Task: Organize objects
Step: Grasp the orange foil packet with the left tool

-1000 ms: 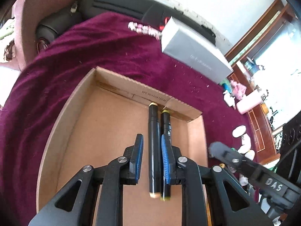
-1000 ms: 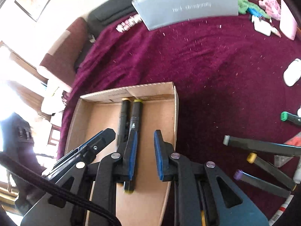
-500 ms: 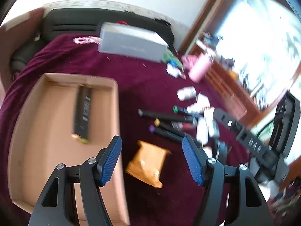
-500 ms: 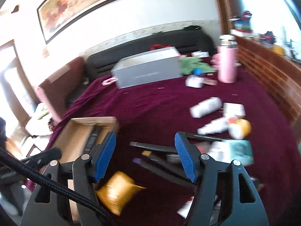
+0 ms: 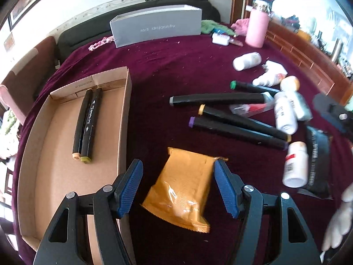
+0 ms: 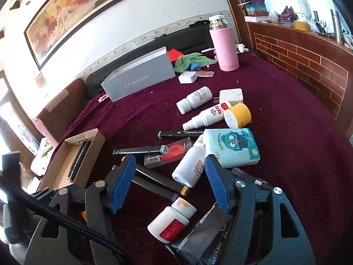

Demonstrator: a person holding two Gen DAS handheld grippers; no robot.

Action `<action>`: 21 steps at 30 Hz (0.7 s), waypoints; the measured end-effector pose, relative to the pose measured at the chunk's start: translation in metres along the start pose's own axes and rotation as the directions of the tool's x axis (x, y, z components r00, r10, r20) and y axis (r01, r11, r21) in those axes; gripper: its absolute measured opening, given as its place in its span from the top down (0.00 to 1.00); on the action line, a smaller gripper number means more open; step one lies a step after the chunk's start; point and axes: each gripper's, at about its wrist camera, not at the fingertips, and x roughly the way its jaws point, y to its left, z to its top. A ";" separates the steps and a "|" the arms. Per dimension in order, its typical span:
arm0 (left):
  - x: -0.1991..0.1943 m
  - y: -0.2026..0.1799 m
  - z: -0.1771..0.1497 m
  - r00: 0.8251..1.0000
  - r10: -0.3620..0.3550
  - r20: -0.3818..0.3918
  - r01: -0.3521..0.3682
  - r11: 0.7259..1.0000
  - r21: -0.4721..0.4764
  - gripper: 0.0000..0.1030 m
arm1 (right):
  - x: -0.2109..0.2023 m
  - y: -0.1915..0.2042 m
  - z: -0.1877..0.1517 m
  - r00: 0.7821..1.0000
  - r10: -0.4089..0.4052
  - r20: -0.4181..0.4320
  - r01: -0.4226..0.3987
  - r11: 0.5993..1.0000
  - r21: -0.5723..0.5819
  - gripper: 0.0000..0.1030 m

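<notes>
A shallow cardboard tray (image 5: 66,176) lies on the maroon cloth at the left and holds two black markers (image 5: 87,128); the tray also shows in the right wrist view (image 6: 55,172). Several more black markers (image 5: 231,125) lie loose to its right, among white bottles (image 5: 295,165). My left gripper (image 5: 177,187) is open, its jaws either side of an orange packet (image 5: 183,192). My right gripper (image 6: 168,184) is open and empty above the loose markers (image 6: 158,181) and a white bottle (image 6: 192,165).
A grey box (image 5: 156,27) and a pink flask (image 6: 224,44) stand at the back. A tissue pack (image 6: 231,148), a yellow-capped jar (image 6: 238,114), a black packet (image 6: 203,238) and a white charger (image 6: 231,95) lie among the clutter. A brick wall (image 6: 308,61) borders the right.
Both grippers have pulled back from the tray, opened wide and swung right over the clutter. The two markers stay in the tray.
</notes>
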 end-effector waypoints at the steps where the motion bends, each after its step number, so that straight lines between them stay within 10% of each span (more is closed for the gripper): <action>1: 0.004 0.000 -0.001 1.000 0.001 -0.011 -0.001 1.000 -0.002 0.41 | 0.000 0.000 0.000 1.000 0.007 0.000 -0.007 1.000 -0.002 0.37; 16: -0.008 -0.016 -0.019 0.992 -0.124 0.010 0.124 0.991 -0.041 0.63 | 0.006 0.007 0.008 0.984 0.122 -0.132 -0.125 0.992 -0.016 0.37; 21: -0.037 -0.001 -0.029 0.980 -0.190 0.066 0.196 0.976 -0.096 0.63 | 0.042 0.025 0.014 0.888 0.259 -0.379 -0.290 0.957 -0.027 0.36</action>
